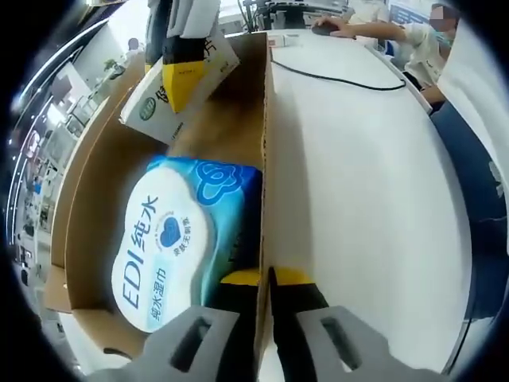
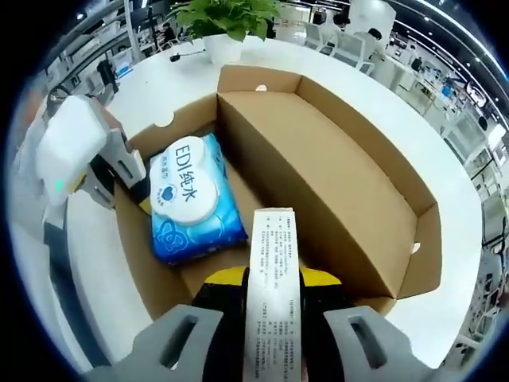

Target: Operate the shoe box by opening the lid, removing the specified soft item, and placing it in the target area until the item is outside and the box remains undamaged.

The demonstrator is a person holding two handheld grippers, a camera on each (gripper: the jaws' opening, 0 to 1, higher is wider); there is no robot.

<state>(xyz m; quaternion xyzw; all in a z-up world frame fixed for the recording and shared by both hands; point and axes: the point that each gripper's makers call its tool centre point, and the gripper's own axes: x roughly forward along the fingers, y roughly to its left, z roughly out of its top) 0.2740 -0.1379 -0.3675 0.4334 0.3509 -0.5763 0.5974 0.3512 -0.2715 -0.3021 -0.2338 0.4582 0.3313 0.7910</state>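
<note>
left gripper [image 1: 266,278] jaws pinching side wall of open shoe box [image 1: 265,127], one jaw inside, one outside. right gripper [image 2: 272,280] jaws clamped on small white carton [image 2: 272,302], held above box at 6 o'clock in right gripper view. blue wet wipes pack [image 2: 191,199] lies flat on box floor, against wall near left gripper. box lid [image 2: 318,171] folded open at 3 o'clock. potted plant [image 2: 224,24] at 12 o'clock on white table [image 1: 358,199]. black cable [image 1: 334,77] across table; seated person [image 1: 398,36] at 1 o'clock in left gripper view.

One shoe box [image 2: 334,183], one wipes pack [image 2: 191,199], one small carton [image 2: 270,294], one potted plant [image 2: 223,24].
</note>
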